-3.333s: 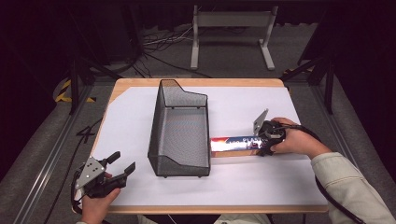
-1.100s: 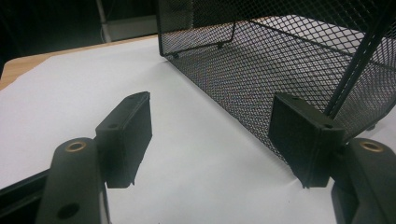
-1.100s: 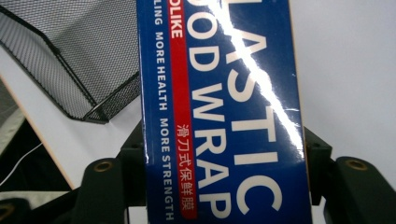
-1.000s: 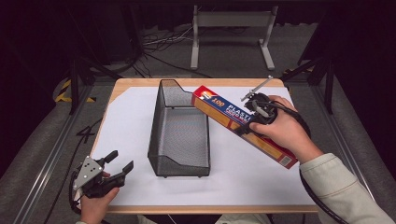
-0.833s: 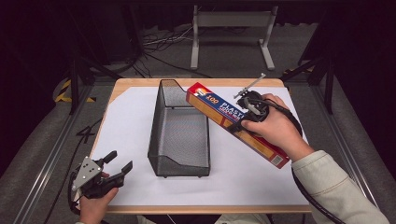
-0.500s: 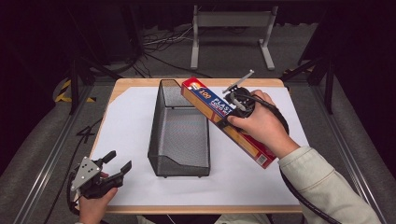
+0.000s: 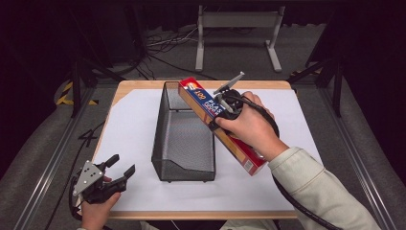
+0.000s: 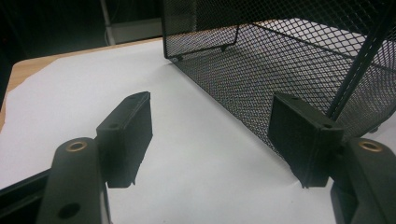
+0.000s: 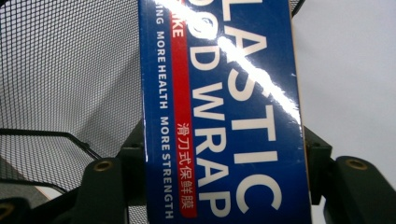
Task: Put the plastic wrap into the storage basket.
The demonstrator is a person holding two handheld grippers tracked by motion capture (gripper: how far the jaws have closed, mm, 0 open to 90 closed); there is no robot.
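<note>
Bench (image 7: 143,86): wooden top, largely covered by a white sheet (image 7: 129,139). Basket (image 7: 184,132): black wire mesh, oblong, stood at the sheet's centre with its long axis running from 6 to 12 o'clock; nothing showed inside it in the high view. Box (image 7: 218,122): long, red and blue, lettered "PLASTIC WRAP", held off the bench and slanted, its far end at 11 o'clock over the basket's far right corner, its near end at 5 o'clock over the sheet to the right of the basket. Right gripper (image 7: 225,103): clenched across the box near its middle, one jaw on each long side, as the right gripper view (image 9: 224,163) confirmed with the blue face standing between the jaws and mesh behind at left. Right hand (image 7: 251,127): wrapped about that gripper, pale sleeve (image 7: 321,191) entering from 5 o'clock, black cable looping beside the wrist. Left gripper (image 7: 119,167): at the bench's 7 o'clock corner, released, jaws spread and holding nothing, pointed toward 2 o'clock; in its own view (image 8: 210,135) the jaws stood wide apart above the sheet, the basket's near wall (image 8: 289,65) just beyond the right jaw. Left hand (image 7: 95,211): gripping from below the bench's front edge.
</note>
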